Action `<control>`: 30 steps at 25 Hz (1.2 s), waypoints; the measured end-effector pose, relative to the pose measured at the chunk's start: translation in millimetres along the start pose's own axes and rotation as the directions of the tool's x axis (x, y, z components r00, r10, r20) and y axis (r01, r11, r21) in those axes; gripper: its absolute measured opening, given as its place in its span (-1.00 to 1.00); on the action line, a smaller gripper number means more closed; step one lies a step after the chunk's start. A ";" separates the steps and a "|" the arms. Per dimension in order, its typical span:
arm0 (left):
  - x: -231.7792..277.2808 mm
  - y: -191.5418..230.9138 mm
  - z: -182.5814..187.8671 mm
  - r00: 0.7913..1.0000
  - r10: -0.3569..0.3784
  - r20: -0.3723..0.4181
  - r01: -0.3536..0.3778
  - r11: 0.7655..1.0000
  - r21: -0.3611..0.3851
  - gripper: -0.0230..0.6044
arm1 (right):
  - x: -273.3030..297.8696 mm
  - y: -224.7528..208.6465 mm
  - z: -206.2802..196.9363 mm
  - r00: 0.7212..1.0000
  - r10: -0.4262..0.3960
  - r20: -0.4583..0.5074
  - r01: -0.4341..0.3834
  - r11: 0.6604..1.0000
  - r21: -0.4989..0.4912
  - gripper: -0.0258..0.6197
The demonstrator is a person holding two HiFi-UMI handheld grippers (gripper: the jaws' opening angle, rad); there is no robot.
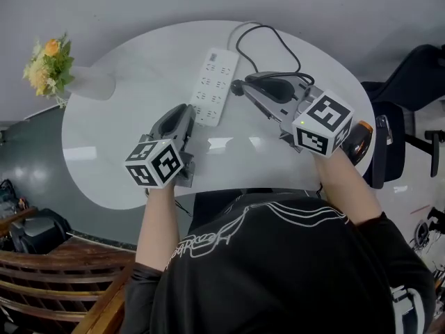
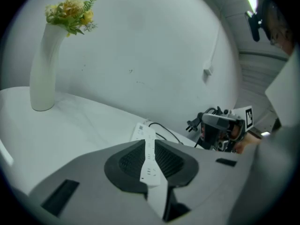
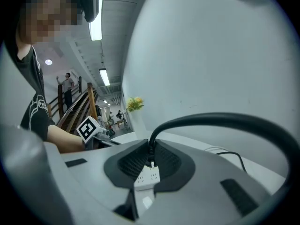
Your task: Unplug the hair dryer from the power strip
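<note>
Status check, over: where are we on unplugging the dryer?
Left gripper clamped on power strip. Right gripper holding plug, prongs out of strip. Cord arcs away from plug, nothing blocking.

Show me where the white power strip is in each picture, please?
Head view: the power strip is in the upper middle of the picture.
Left gripper view: low in the middle, seen edge-on between the two jaws.
Right gripper view: low in the middle, a small white piece showing past the jaws.
Shared landmark: the flower vase.
</note>
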State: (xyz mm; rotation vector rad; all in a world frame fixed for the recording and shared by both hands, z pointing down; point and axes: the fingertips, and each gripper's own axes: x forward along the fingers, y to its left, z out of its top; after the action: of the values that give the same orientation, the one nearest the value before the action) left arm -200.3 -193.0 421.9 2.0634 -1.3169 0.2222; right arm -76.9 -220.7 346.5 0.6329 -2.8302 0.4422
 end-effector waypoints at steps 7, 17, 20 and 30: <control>-42.4 -63.3 22.9 0.990 -0.108 0.090 0.108 0.994 0.010 -0.84 | -43.9 27.1 23.7 0.997 0.038 0.073 -0.037 0.999 -0.009 -0.84; -116.0 -153.1 53.2 0.961 -0.151 0.230 0.114 0.979 0.169 -0.89 | -106.4 89.4 54.0 0.980 0.120 0.161 -0.111 0.992 -0.066 -0.84; -134.0 -178.3 52.7 0.956 -0.157 0.250 0.099 0.968 0.229 -0.89 | -126.6 108.3 63.4 0.972 0.149 0.182 -0.132 0.986 -0.101 -0.84; -158.8 -204.9 56.4 0.946 -0.188 0.263 0.117 0.958 0.262 -0.91 | -152.1 130.7 78.6 0.963 0.171 0.208 -0.153 0.983 -0.102 -0.84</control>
State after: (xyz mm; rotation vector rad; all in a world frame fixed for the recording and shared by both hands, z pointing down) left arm -112.0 -55.6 212.8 2.4688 -1.3400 0.0143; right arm -10.7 -76.1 201.3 0.4594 -3.1038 0.2916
